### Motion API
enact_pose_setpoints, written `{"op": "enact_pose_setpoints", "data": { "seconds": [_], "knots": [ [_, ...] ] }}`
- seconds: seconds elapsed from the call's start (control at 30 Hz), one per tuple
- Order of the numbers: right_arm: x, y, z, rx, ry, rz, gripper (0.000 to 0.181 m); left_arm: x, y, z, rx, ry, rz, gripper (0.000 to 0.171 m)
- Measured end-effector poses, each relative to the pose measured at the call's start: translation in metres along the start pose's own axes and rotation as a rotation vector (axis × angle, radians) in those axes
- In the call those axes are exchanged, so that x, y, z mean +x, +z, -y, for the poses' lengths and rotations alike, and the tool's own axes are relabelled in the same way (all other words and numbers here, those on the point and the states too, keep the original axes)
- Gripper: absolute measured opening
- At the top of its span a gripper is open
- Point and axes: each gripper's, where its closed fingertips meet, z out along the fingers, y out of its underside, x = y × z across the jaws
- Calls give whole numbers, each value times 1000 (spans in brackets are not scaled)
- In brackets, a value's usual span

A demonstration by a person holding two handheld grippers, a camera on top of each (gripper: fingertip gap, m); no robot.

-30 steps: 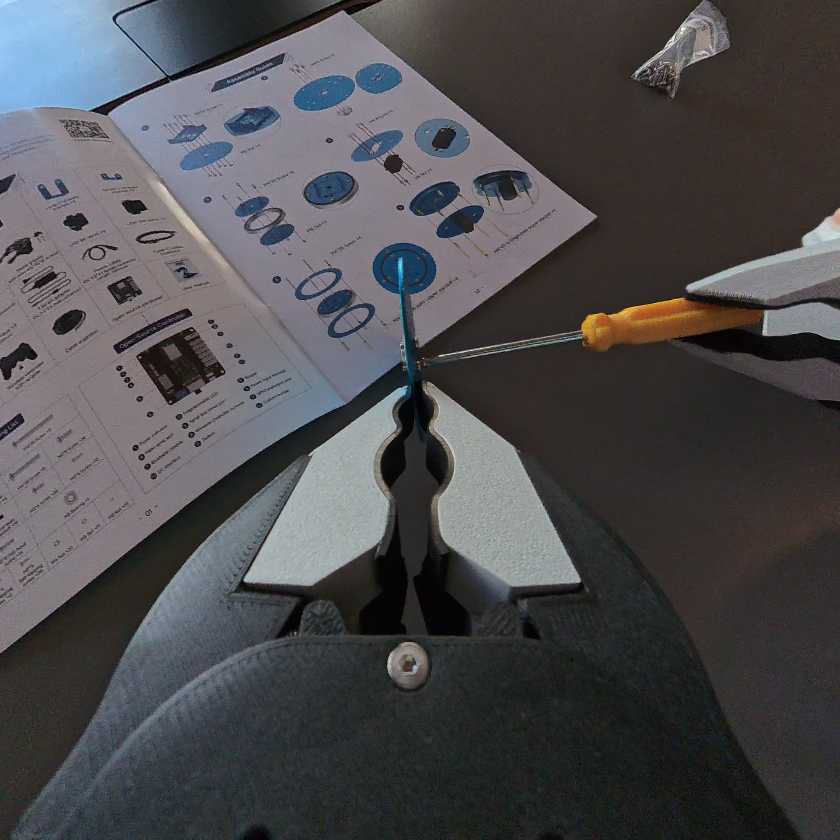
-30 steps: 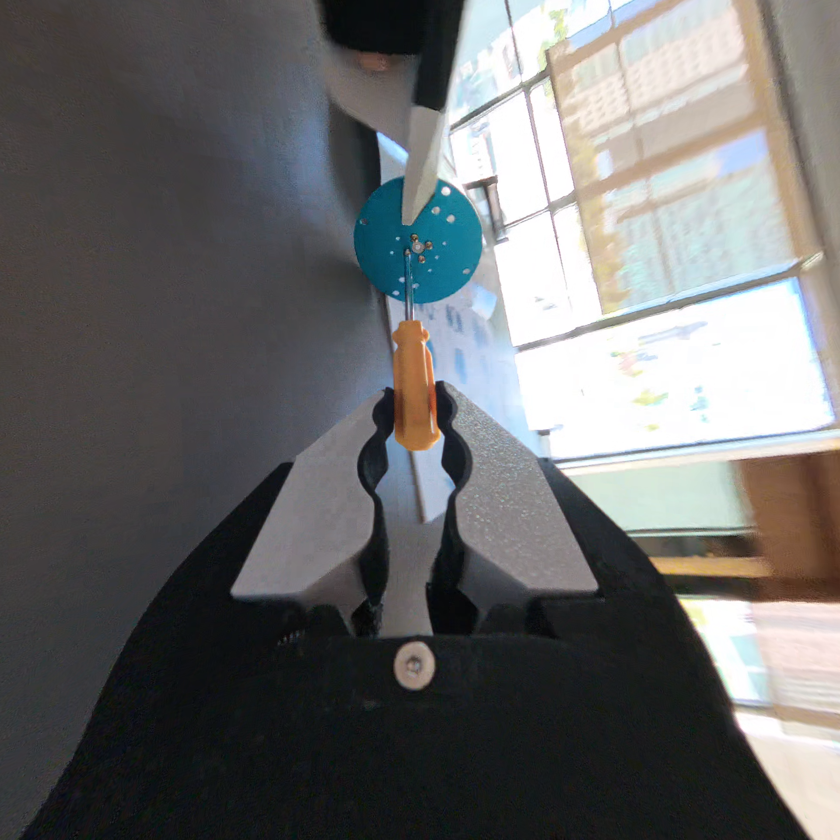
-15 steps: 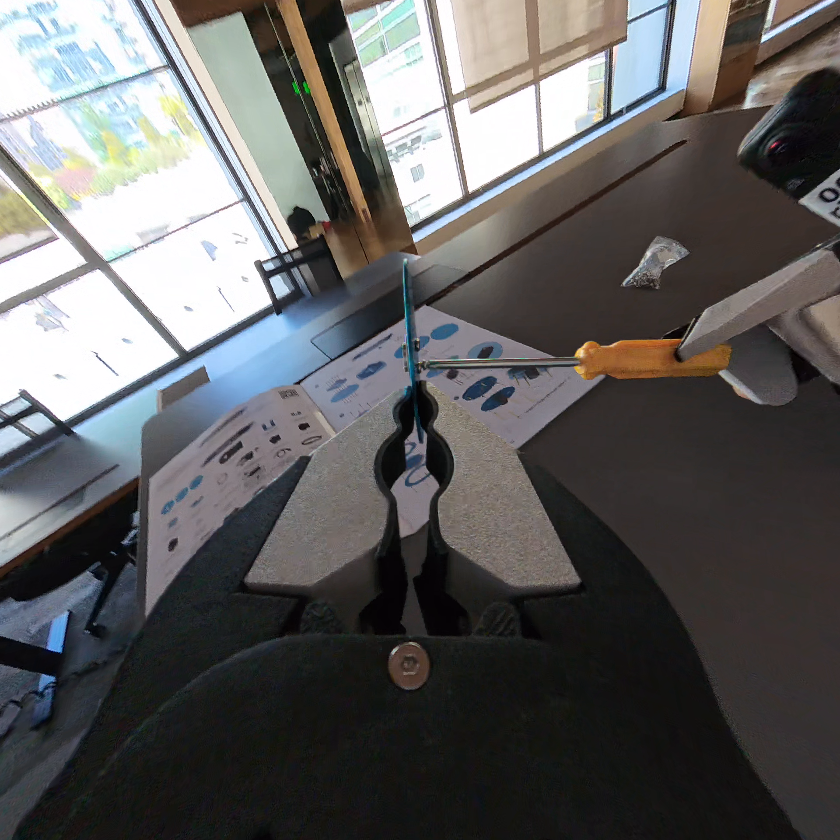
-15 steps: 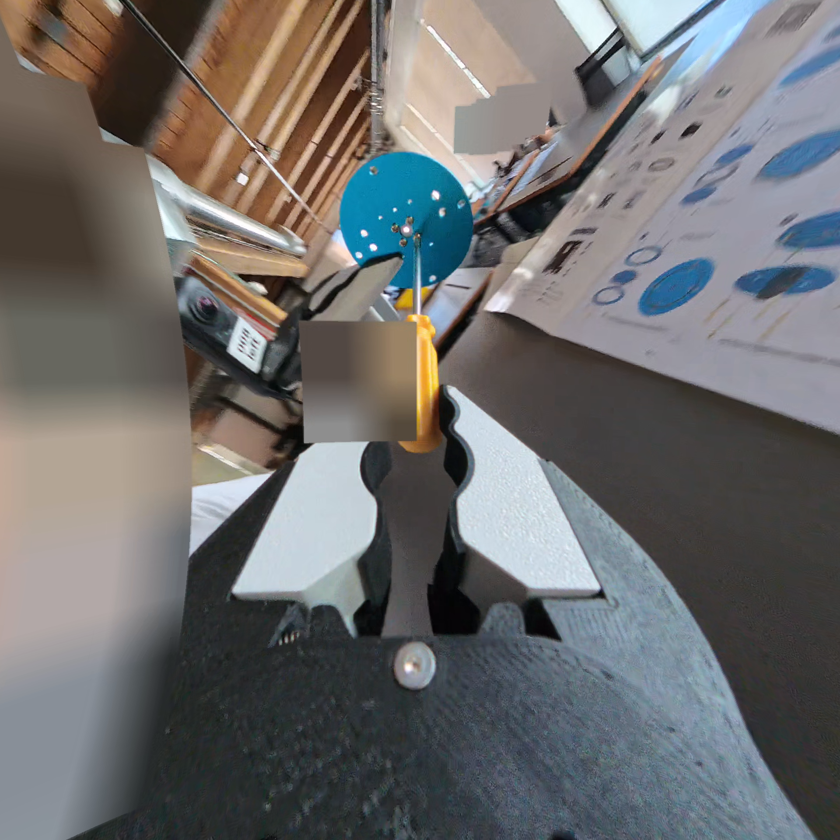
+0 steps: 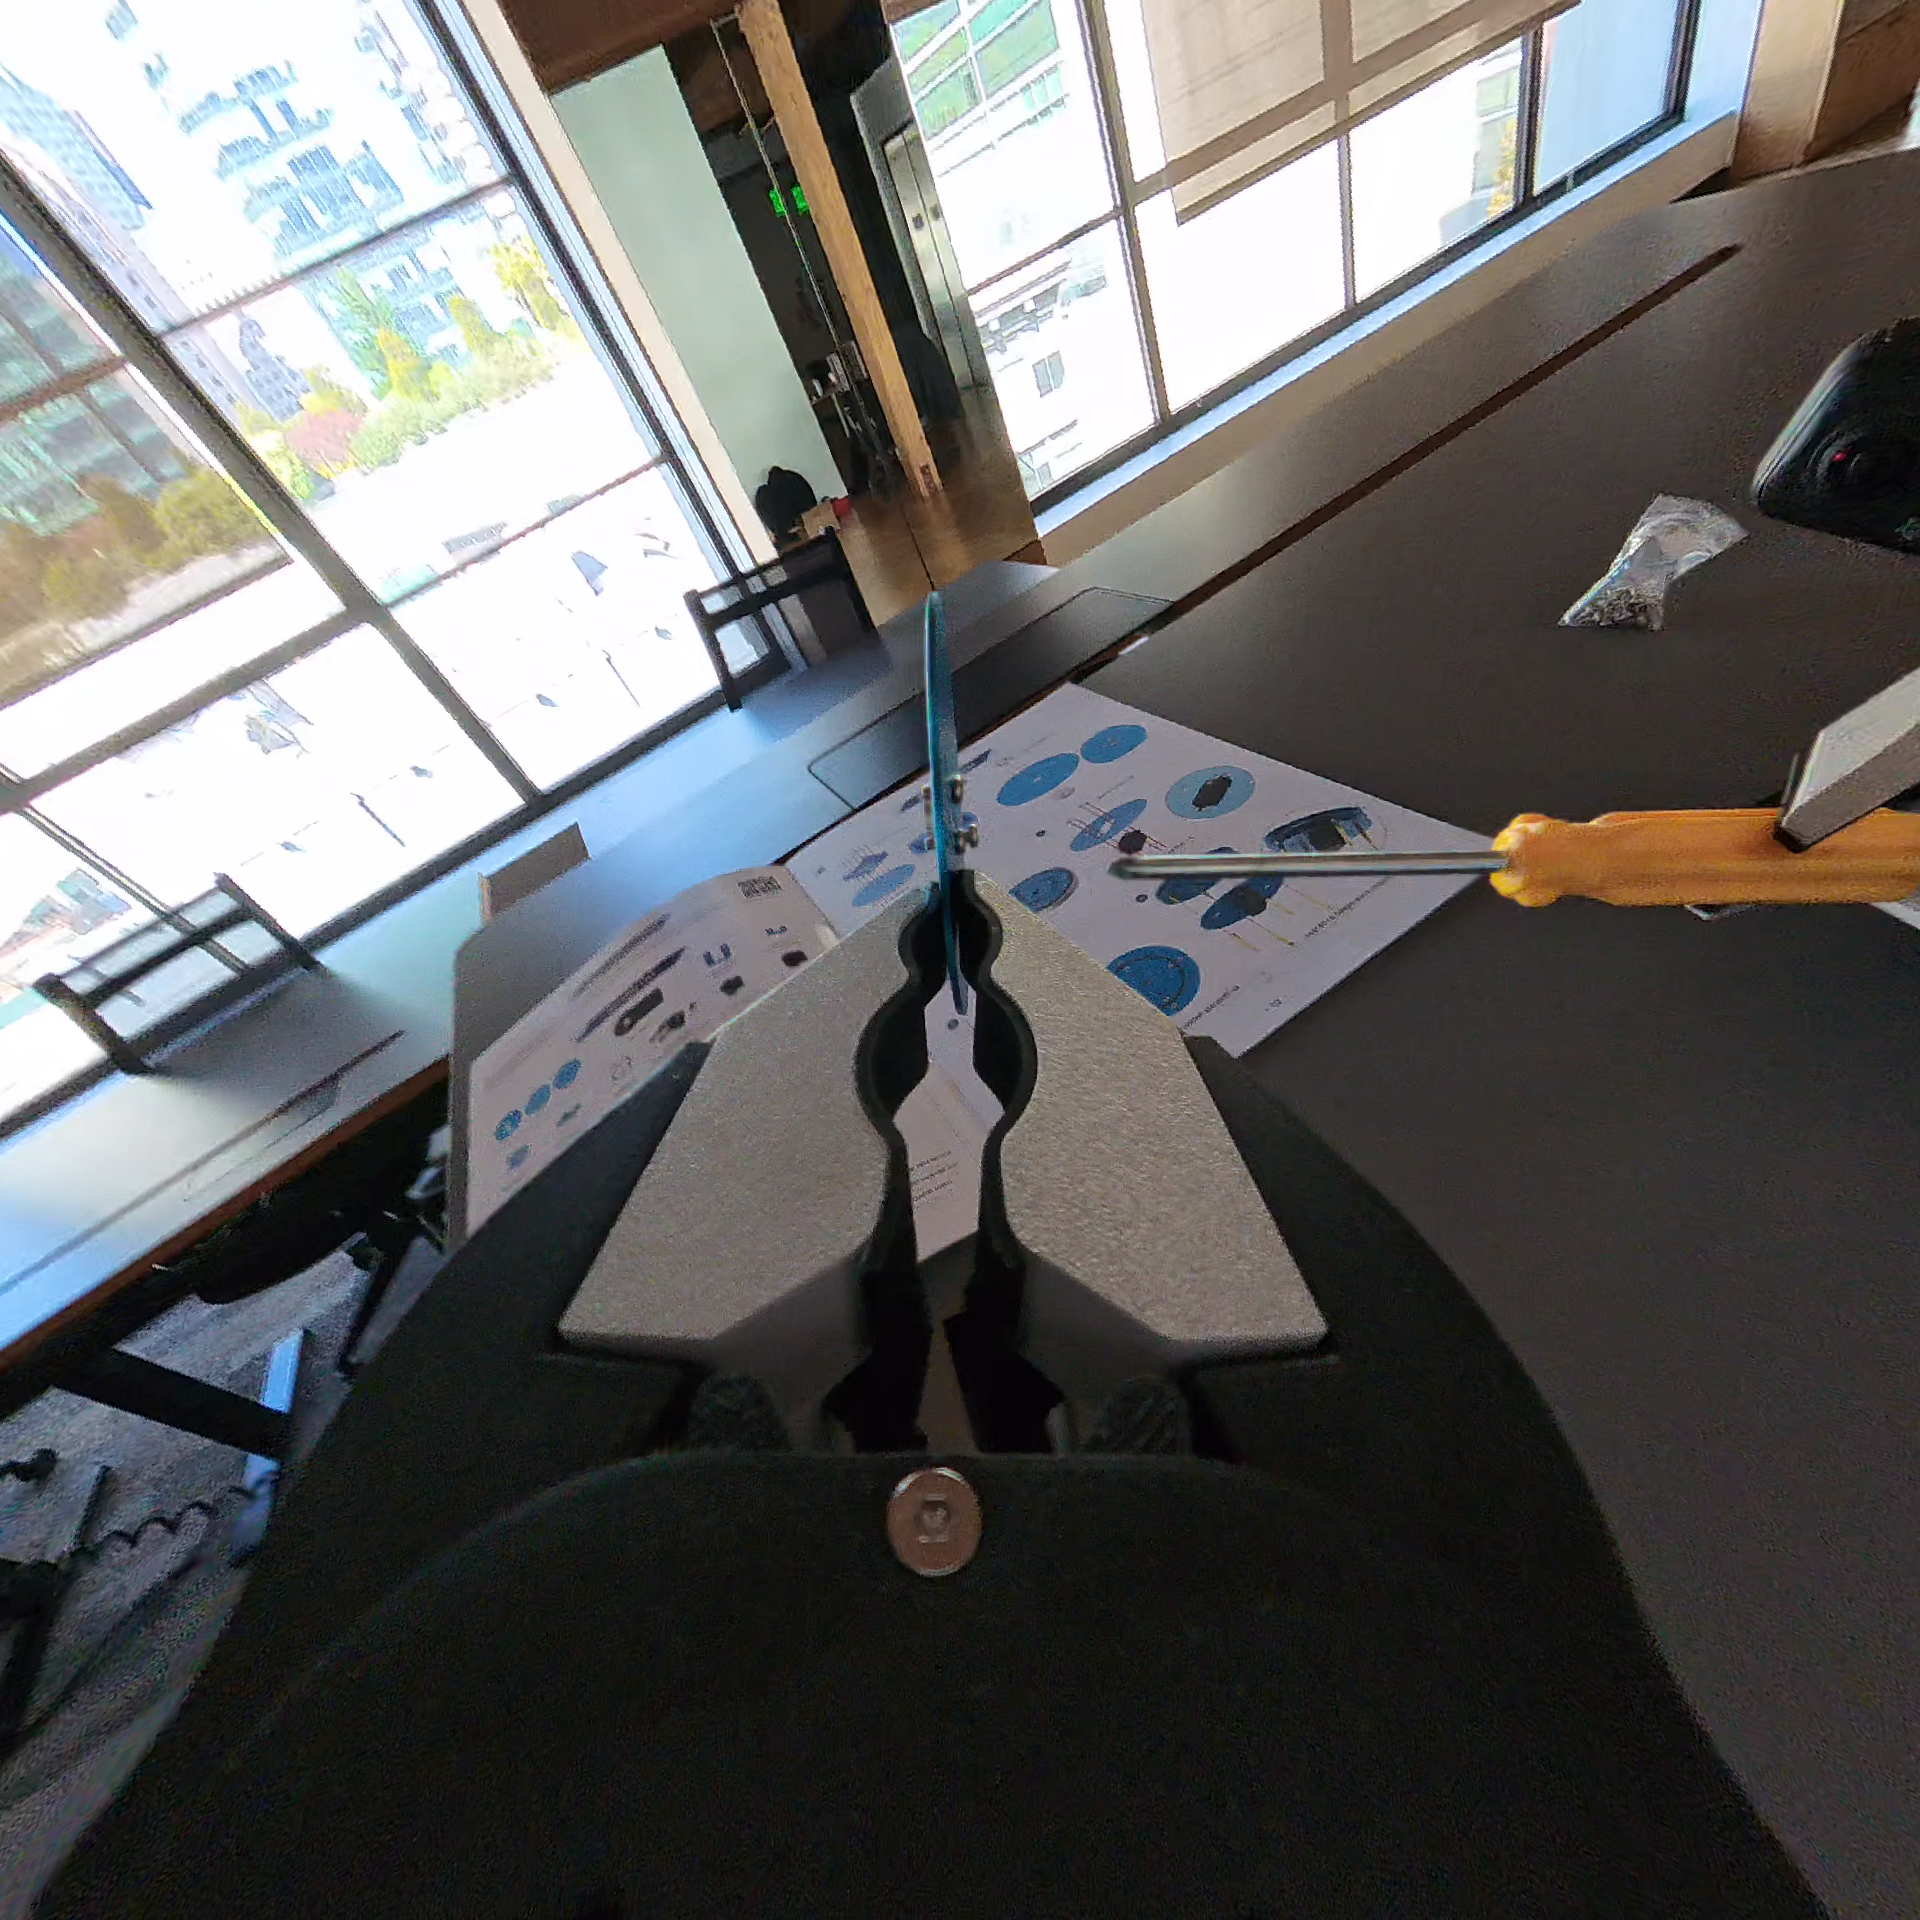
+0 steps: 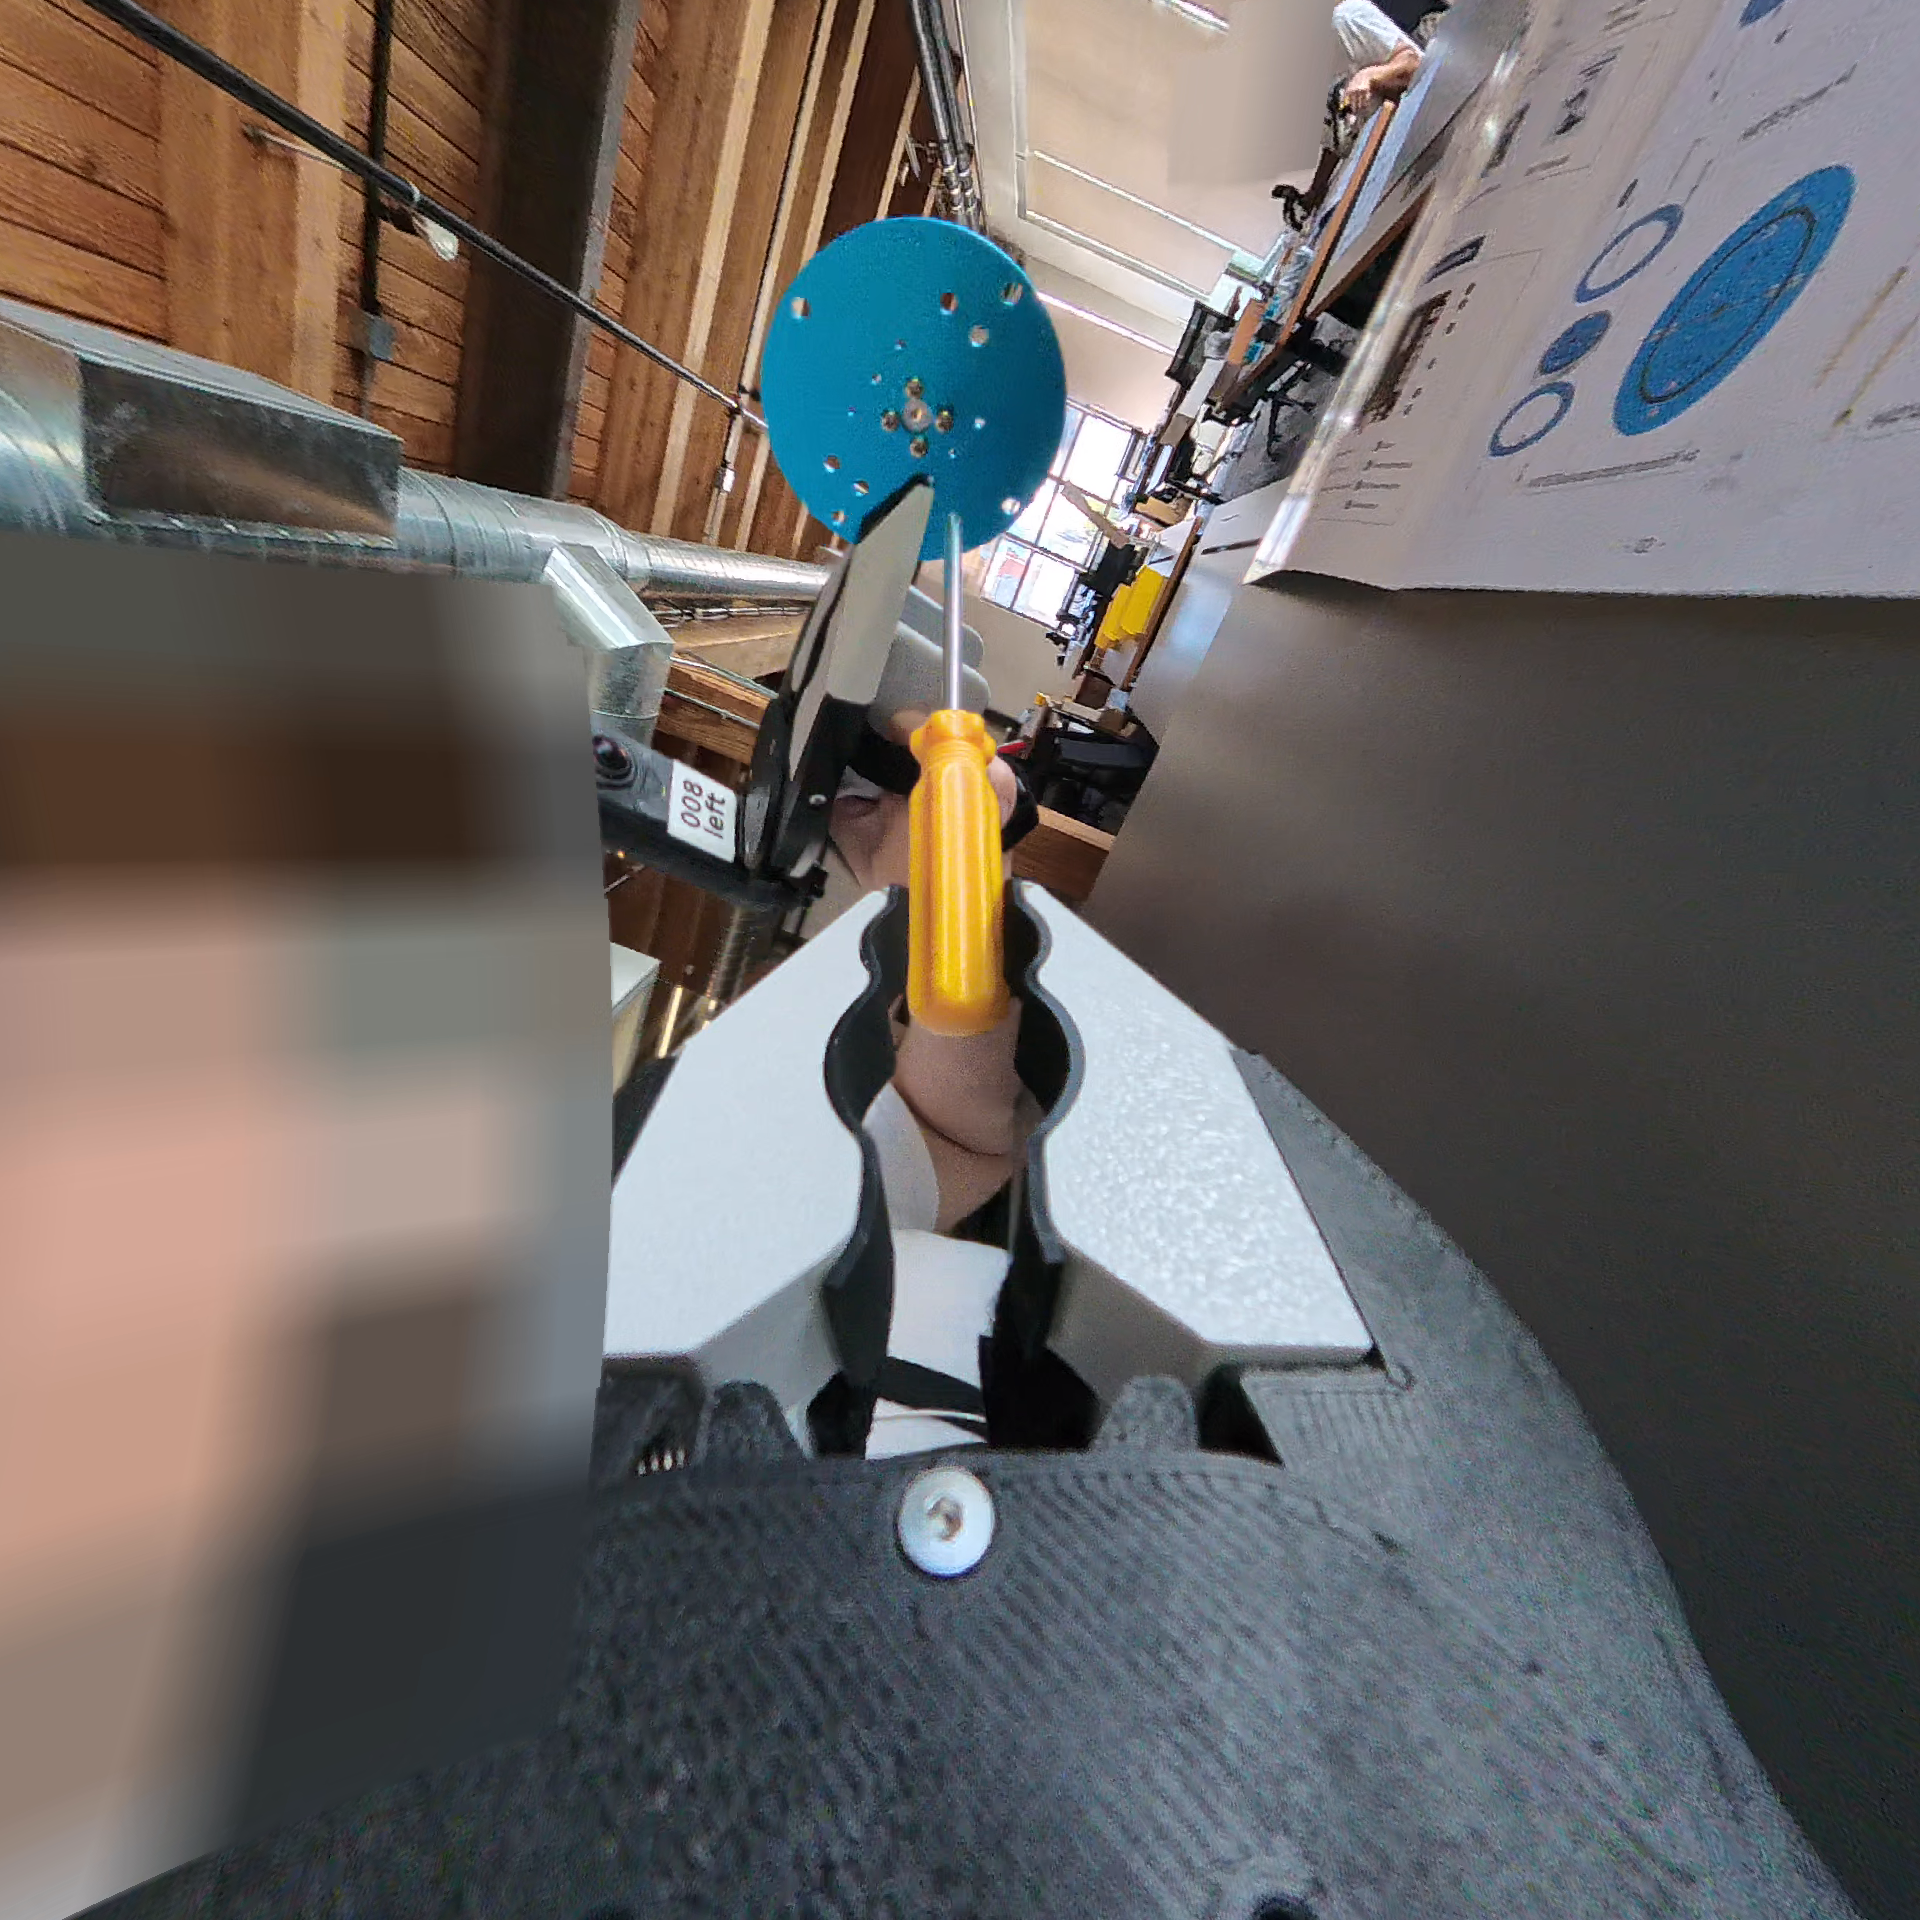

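Observation:
My left gripper (image 5: 954,902) is shut on the lower edge of a thin blue round plate (image 5: 938,748) and holds it upright, edge-on, above the table. The plate's face, with small holes and screws at its centre, shows in the right wrist view (image 6: 912,384). My right gripper (image 6: 956,914) is shut on the yellow handle of a screwdriver (image 6: 954,862). The screwdriver also shows in the left wrist view (image 5: 1621,860), coming in from the right. Its metal tip stands a short way off the plate, apart from the screws.
An open instruction booklet (image 5: 1164,831) lies on the dark table (image 5: 1558,1143) behind the plate. A small clear bag of screws (image 5: 1652,566) lies at the far right. Large windows and other desks stand beyond. A blurred patch covers the left of the right wrist view. The gap from one gripper's tips to the other's is roughly 15 centimetres.
The screwdriver tip has drawn back to the right, off the screw at the plate's centre. Both grippers have tilted up from the table and kept their holds.

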Motion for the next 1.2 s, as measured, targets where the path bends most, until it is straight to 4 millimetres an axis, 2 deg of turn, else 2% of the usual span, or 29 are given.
{"op": "enact_pose_setpoints", "data": {
  "seconds": [0.03,0.1,0.17,0.23,0.3,0.4,0.5,0.67,1.2],
  "knots": [
    [-1,-1,2,-3,-49,-12,16,-1,2,-6,-34,-52,-32,0],
    [-4,-3,7,-17,-273,-82,17,3,5,-21,-103,-163,-116,0],
    [2,-10,16,-60,-691,-283,17,10,8,-36,-177,-248,-192,0],
    [11,-20,27,-114,-1158,-556,17,20,11,-54,-276,-301,-263,0],
    [11,-21,24,-184,-1534,-710,17,29,12,-68,-348,-333,-310,0],
    [20,-12,8,-314,-1860,-824,17,37,13,-77,-395,-330,-338,0],
    [25,-11,7,-391,-2106,-957,17,42,12,-82,-423,-284,-337,0],
    [37,-6,-5,-535,-2297,-1065,17,49,12,-87,-444,-277,-352,0],
    [38,-4,-3,-518,-2254,-1079,17,50,12,-87,-446,-276,-356,0]
  ]
}}
